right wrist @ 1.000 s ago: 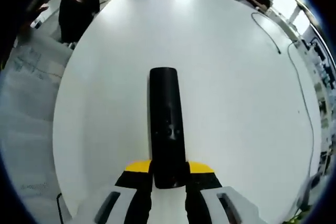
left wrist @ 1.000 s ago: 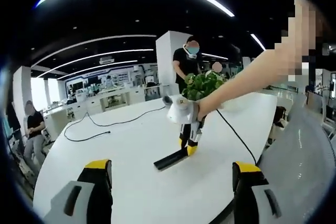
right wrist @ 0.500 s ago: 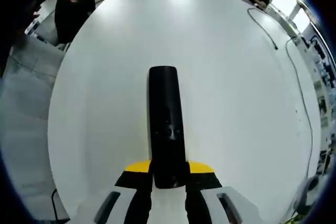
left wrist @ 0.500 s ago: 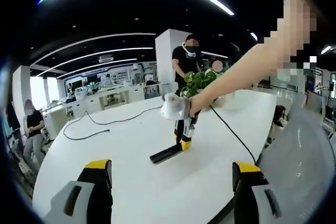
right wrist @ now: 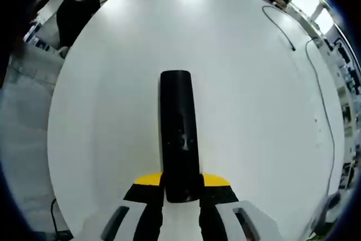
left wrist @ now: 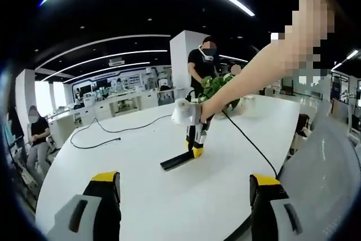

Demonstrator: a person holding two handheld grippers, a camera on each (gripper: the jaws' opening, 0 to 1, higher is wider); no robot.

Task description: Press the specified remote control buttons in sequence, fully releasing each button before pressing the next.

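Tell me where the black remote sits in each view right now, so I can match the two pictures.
Left gripper view: the remote lies mid-frame on the white table, its far end held by the right hand-held gripper.
Right gripper view: the remote runs up the centre from between the jaws.
Shared landmark: the black cable on the table.

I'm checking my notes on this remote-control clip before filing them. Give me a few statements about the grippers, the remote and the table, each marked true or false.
1. The right gripper is shut on the black remote control. True.
2. The left gripper holds the remote. False: its jaws stand wide apart with nothing between them.
3. The remote's far end points out over the white table. True.
4. A black cable lies on the table. True.
5. The table is square and wooden. False: it is white with a rounded edge.
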